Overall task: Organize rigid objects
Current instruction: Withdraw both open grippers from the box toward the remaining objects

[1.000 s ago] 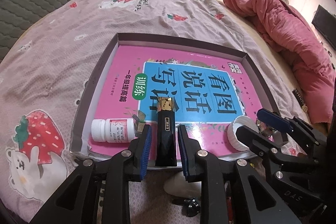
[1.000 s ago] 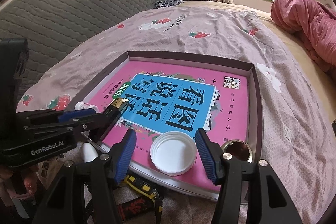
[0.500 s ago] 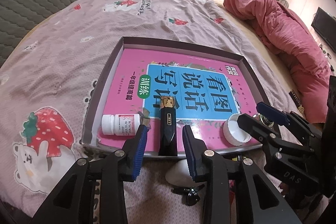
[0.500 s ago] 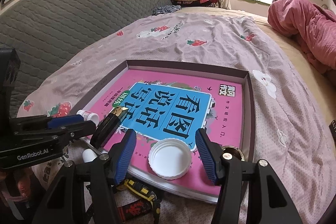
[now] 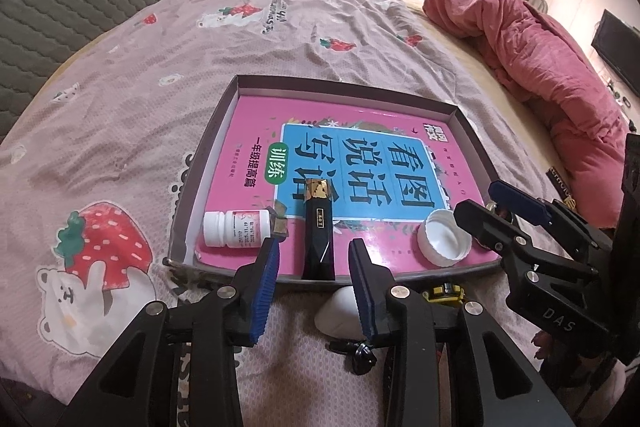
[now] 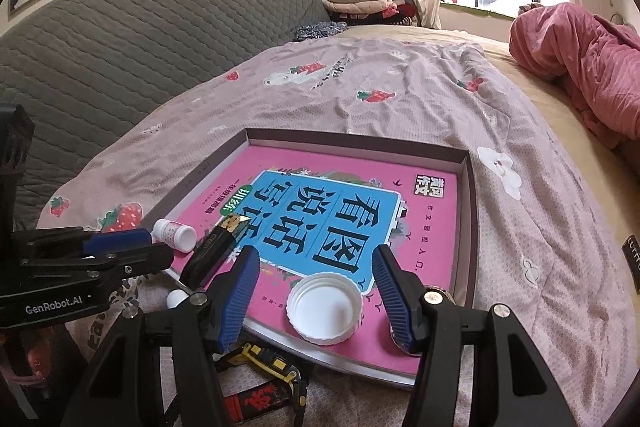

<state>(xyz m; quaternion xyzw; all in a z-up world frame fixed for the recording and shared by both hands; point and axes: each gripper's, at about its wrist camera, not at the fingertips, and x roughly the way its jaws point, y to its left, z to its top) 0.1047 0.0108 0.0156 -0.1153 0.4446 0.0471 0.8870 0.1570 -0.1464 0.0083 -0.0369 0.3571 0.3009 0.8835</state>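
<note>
**Two grippers, nothing pinched**

Your left gripper is opening, blue pads clear of the black gold-capped case lying just ahead between them. Your right gripper stands spread around the white lid, not touching. Left of the case lies a white pill bottle, all on the pink book in the shallow box.

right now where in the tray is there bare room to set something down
Free: the far half of the tray, on the pink book up to the far wall. Crowded: the near edge, with pill bottle, black tube and white lid.
</note>
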